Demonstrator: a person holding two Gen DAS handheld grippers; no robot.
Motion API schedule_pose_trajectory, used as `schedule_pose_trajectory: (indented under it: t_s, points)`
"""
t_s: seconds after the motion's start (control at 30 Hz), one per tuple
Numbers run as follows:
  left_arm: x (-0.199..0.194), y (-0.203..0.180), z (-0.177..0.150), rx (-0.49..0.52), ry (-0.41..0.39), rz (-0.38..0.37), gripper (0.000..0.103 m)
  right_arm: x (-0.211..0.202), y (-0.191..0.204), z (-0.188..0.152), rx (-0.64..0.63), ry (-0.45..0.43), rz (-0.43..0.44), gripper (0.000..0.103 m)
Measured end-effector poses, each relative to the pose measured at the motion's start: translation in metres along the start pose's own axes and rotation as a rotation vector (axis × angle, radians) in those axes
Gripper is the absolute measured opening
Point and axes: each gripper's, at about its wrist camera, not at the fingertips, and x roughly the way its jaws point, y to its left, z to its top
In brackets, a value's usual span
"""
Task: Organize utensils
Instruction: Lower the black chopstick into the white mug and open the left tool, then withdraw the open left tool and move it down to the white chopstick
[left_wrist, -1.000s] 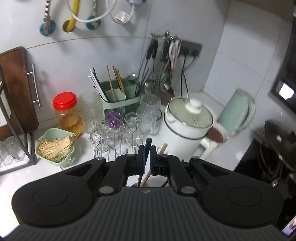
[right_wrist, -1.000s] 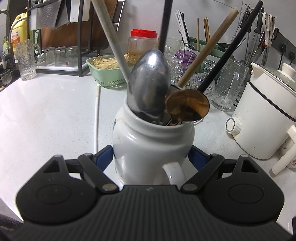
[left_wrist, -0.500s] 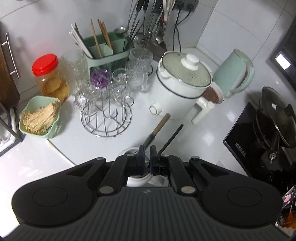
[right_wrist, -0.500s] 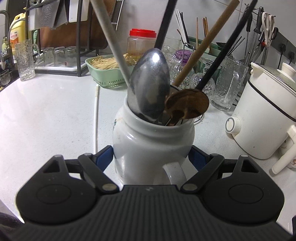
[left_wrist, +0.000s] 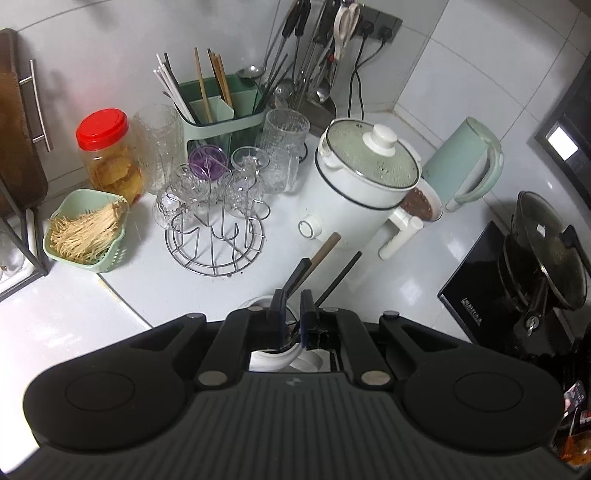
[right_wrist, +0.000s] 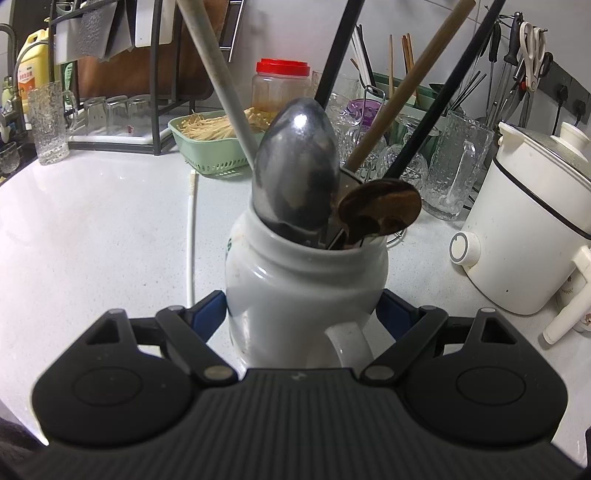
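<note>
My right gripper (right_wrist: 303, 310) is shut on a white mug (right_wrist: 306, 280) standing on the counter, its blue pads against both sides. The mug holds a metal spoon (right_wrist: 295, 170), a wooden spoon (right_wrist: 380, 206) and several long handles. In the left wrist view my left gripper (left_wrist: 292, 314) hovers right over the mug (left_wrist: 271, 363), pointing steeply down. Its jaws are nearly together around a flat black utensil handle (left_wrist: 297, 275). A wooden handle (left_wrist: 325, 249) and a thin black handle (left_wrist: 341, 273) lean away beside it. The left gripper is out of the right wrist view.
Beyond the mug stand a wire rack of glasses (left_wrist: 214, 221), a green chopstick holder (left_wrist: 218, 110), a red-lidded jar (left_wrist: 107, 155) and a green basket (left_wrist: 86, 232). A white electric pot (left_wrist: 362, 188), a pale green kettle (left_wrist: 465, 162) and a stove with a pan (left_wrist: 546, 243) fill the right.
The left wrist view has tipped downward, so the mug's rim and the handles now show beyond the fingertips. The black handle in the mug leans slightly more to the right. The right gripper is still.
</note>
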Motion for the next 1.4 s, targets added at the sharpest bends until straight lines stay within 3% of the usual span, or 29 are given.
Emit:
schedule_pose_trajectory:
  t_s: [0.07,0.33,0.5,0.7,1.03,1.1,1.17,1.27,1.4]
  points:
    - [-0.008,-0.001,-0.002,0.004,-0.023,0.004,0.011,0.0,0.0,0.0,0.001,0.001,0.001,0.09]
    - [-0.044,-0.001,-0.012,0.042,-0.15,0.087,0.059,0.001,-0.001,0.002,-0.001,0.005,0.002,0.09]
    - [-0.064,0.009,-0.019,0.037,-0.219,0.147,0.084,0.002,-0.001,0.002,0.0,0.01,0.003,0.09]
    - [-0.075,0.017,-0.037,0.052,-0.269,0.227,0.085,0.002,-0.002,0.003,0.008,0.008,0.012,0.09]
    - [-0.087,0.045,-0.07,-0.056,-0.318,0.349,0.097,0.001,-0.006,0.002,0.034,-0.006,0.031,0.089]
    - [-0.087,0.053,-0.075,-0.082,-0.308,0.368,0.1,0.001,-0.007,0.002,0.037,-0.009,0.034,0.091]
    - [-0.085,0.061,-0.079,-0.101,-0.284,0.384,0.1,0.0,-0.007,0.003,0.039,-0.022,0.047,0.103]
    - [-0.078,0.074,-0.086,-0.131,-0.239,0.418,0.1,0.0,-0.005,0.006,0.045,-0.031,0.039,0.103]
    - [-0.073,0.087,-0.101,-0.168,-0.25,0.419,0.1,-0.005,-0.004,0.005,0.065,-0.043,0.049,0.103]
